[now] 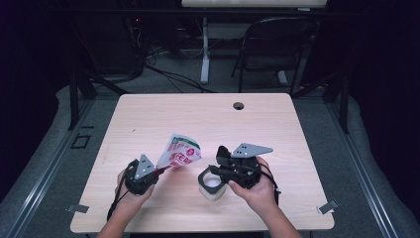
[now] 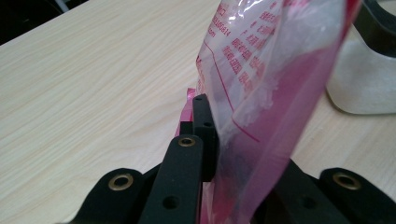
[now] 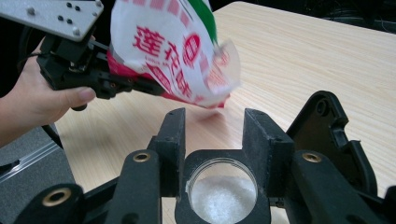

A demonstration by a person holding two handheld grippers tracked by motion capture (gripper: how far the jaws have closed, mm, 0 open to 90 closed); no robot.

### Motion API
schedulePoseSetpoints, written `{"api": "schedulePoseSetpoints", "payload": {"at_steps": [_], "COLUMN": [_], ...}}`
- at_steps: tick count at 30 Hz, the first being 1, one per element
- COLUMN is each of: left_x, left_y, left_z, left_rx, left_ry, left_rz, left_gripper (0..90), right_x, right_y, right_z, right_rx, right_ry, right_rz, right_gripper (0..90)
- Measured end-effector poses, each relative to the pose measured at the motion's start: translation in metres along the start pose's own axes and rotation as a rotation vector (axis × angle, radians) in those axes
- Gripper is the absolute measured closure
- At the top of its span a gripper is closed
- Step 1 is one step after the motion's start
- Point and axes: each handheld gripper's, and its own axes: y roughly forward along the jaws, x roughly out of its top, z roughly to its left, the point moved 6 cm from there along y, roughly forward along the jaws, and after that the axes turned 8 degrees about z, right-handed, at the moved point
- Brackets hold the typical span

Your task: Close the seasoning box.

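Fingers of the left gripper (image 1: 161, 171) pinch the bottom edge of a red-and-white bag (image 1: 179, 150), holding it tilted above the desk (image 1: 163, 116), just left of the jar. Fingers (image 3: 259, 135) of the right gripper (image 1: 210, 179) clasp a clear jar (image 3: 223, 193) of white granules, standing upright on the desk near its front edge.

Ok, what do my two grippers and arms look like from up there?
Both grippers are black, with two flat black jaws pinned by brass-coloured rivets. The left gripper and right gripper each carry a grey three-cornered plate on top, drilled with small holes. A black cable trails back from each along the wrist. The forearms are bare; no sleeves or gloves show.
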Motion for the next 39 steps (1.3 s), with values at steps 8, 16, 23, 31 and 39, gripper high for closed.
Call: {"api": "schedulePoseSetpoints", "payload": {"at_steps": [8, 16, 23, 31, 39], "left_x": [-0.005, -0.016, -0.023, -0.031, -0.039], "left_y": [-0.015, -0.022, -0.022, -0.019, -0.015], "left_z": [0.03, 0.054, 0.064, 0.072, 0.079], "left_rx": [0.036, 0.075, 0.095, 0.111, 0.137], "left_ry": [-0.138, -0.234, -0.276, -0.305, -0.342], "left_rz": [-0.061, -0.072, -0.07, -0.052, -0.021], "left_gripper": [88.4, 88.5, 88.5, 88.4, 88.3], "right_x": [-0.001, -0.002, -0.003, -0.003, -0.004], "right_y": [0.003, 0.003, 0.004, 0.004, 0.006], "right_z": [-0.002, -0.003, -0.003, -0.004, -0.004], "right_rx": [0.0, 0.0, 0.001, -0.001, 0.0], "right_ry": [0.015, 0.017, 0.017, 0.019, 0.017], "right_rz": [0.0, 0.005, 0.008, 0.009, 0.014], "right_gripper": [57.5, 57.5, 57.5, 57.5, 57.5]}}
